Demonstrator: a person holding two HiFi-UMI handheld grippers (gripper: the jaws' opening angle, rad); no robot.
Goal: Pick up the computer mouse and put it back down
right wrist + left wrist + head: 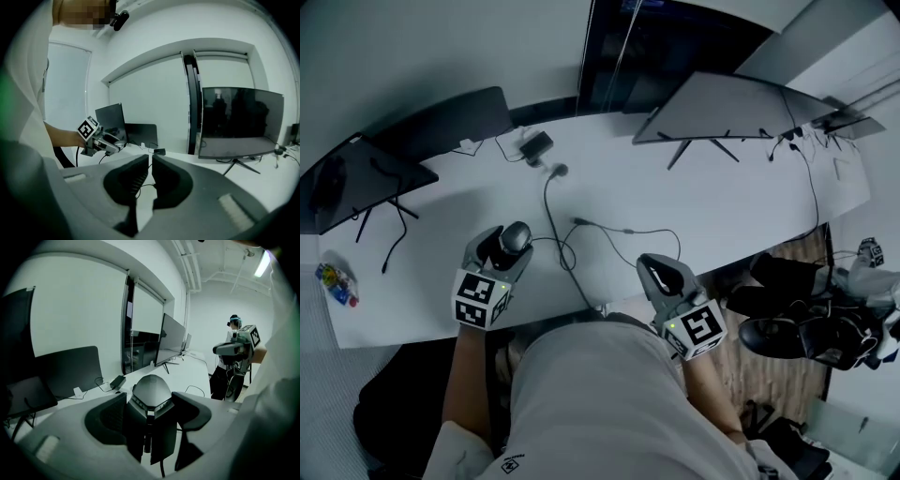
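Near the left of the surface's [722,202] front edge, the left tool [501,249] grips the one mouse [151,392] by its sides, a sensible hold for something that looks light, hard and slick, its cable [162,468] dangling, while the right tool [150,163] sits pinched together, empty, before three screens [741,108].

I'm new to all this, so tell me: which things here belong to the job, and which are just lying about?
In the job: computer mouse, left gripper holding it.
Lying about: right gripper, monitors, power adapter, cables, shoes.
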